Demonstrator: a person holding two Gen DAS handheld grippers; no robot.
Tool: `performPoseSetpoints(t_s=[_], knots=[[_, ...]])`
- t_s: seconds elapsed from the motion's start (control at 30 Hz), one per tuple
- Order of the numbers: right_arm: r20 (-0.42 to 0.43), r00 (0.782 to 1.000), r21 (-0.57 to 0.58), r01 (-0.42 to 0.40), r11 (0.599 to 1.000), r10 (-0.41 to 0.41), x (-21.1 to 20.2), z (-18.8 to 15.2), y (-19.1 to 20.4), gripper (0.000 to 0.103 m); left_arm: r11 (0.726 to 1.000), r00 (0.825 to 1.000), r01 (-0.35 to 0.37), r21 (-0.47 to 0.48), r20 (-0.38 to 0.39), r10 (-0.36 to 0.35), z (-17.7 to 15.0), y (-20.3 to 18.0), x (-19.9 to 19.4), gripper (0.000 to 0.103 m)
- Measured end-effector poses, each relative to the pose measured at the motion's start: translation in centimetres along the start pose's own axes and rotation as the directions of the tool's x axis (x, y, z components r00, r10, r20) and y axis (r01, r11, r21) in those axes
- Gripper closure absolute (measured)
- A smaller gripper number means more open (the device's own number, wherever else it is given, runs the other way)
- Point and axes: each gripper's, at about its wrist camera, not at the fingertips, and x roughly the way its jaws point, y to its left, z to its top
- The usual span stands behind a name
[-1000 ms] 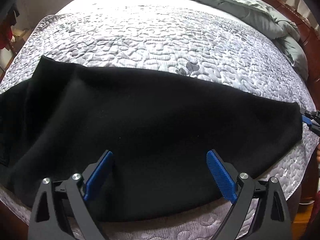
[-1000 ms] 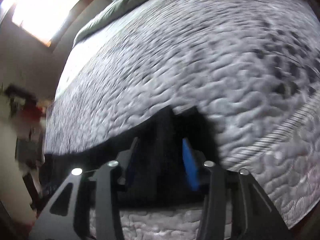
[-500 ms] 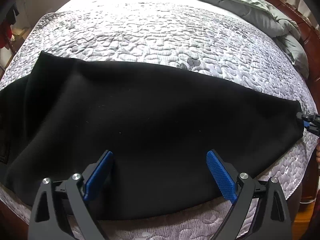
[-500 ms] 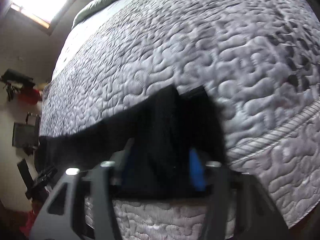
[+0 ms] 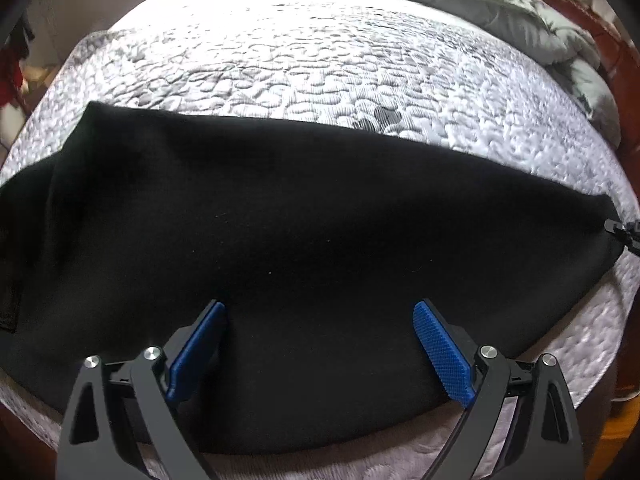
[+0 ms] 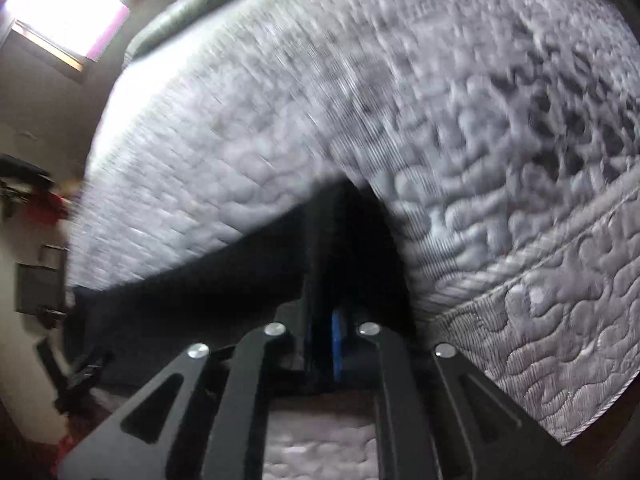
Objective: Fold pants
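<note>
Black, matte fabric fills the lower half of the left wrist view: the black pants (image 5: pixel 304 264) lie spread flat across the near part of a bed, on a grey-white quilted mattress cover (image 5: pixel 320 76) stitched in a pebble pattern. Their far edge runs in a long straight line from upper left down to the right, and the near edge reaches almost to the mattress rim. At the far left a thicker band of the garment shows, too dark to read clearly.

Over the near edge of the pants hangs the left gripper (image 5: pixel 320 354), pointing steeply down, its blue ribbed fingers (image 5: pixel 442 354) spread wide apart with only flat cloth showing between them — nothing is pinched. A rumpled grey-green duvet (image 5: pixel 500 4) is bunched at the far end of the bed, against a reddish wooden bed frame (image 5: pixel 616 92).

At the right end of the garment, the right gripper (image 6: pixel 326 350) has its fingers close together on a narrow upright fold of the black fabric; a strip of blue pad (image 6: pixel 337 350) shows right against the cloth. The jaws are easing apart, yet the fold sits between them with the pads on it. This view is blurred, so finer detail of the hold cannot be told. The tip of the same gripper appears at the right edge of the left wrist view, at the end of the pants. A bright window (image 6: pixel 64 4) glows in the upper left corner of the right wrist view.
</note>
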Motion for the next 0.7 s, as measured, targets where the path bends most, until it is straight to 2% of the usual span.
performPoseSetpoints(t_s=[0.03, 0.07, 0.1, 0.17, 0.23, 0.27, 0.37, 0.5, 0.6, 0.67, 0.7], knots=[[0.006, 1.000, 0.004, 0.006, 1.000, -0.006, 0.3, -0.2, -0.1, 0.089, 1.000, 1.000, -0.012, 0.020, 0.002, 0.012, -0.1, -0.3, 0.0, 0.006], [0.022, 1.000, 0.013, -0.002, 1.000, 0.002, 0.1, -0.3, -0.2, 0.084, 0.999, 1.000, -0.023, 0.039, 0.003, 0.023, -0.3, -0.6, 0.0, 0.006], [0.043, 0.999, 0.018, -0.007, 1.000, 0.006, -0.5, -0.6, -0.3, 0.074, 0.998, 1.000, -0.027, 0.051, 0.004, 0.027, -0.3, -0.8, -0.2, 0.006], [0.092, 0.994, 0.007, 0.050, 0.999, -0.051, -2.3, -1.2, -0.2, 0.059, 0.999, 1.000, -0.012, 0.043, 0.002, 0.012, -0.4, -0.7, -0.4, 0.006], [0.117, 0.989, 0.006, 0.091, 0.996, -0.091, -3.9, -2.0, -0.3, 0.056, 1.000, 1.000, 0.014, 0.009, 0.004, -0.014, -0.3, -0.5, -0.8, 0.006], [0.116, 0.989, 0.018, 0.088, 0.996, -0.090, -4.7, -2.6, -0.6, 0.055, 1.000, 1.000, 0.026, -0.008, 0.011, -0.026, -0.2, -0.5, -1.0, 0.006], [0.076, 0.994, 0.060, 0.076, 0.995, -0.080, -4.7, -4.4, -1.0, 0.042, 0.997, 0.998, 0.066, -0.041, 0.028, -0.064, -0.1, -1.0, -1.6, 0.006], [0.036, 0.999, 0.151, -0.013, 0.988, 0.007, -2.7, -5.7, -1.8, 0.041, 0.992, 0.994, 0.101, -0.072, 0.056, -0.097, 0.2, -2.3, -1.7, 0.006], [0.037, 0.997, 0.213, -0.072, 0.974, 0.066, -1.3, -5.6, -2.5, 0.039, 0.986, 0.991, 0.126, -0.110, 0.058, -0.120, 0.5, -3.0, -1.5, 0.006], [0.045, 0.997, 0.237, -0.077, 0.969, 0.068, -0.6, -5.2, -2.6, 0.039, 0.983, 0.990, 0.133, -0.129, 0.058, -0.126, 0.7, -3.4, -1.2, 0.006], [0.058, 0.996, 0.231, -0.080, 0.970, 0.069, -0.5, -5.0, -2.3, 0.044, 0.982, 0.991, 0.132, -0.134, 0.056, -0.125, 0.8, -3.5, -1.1, 0.006]])
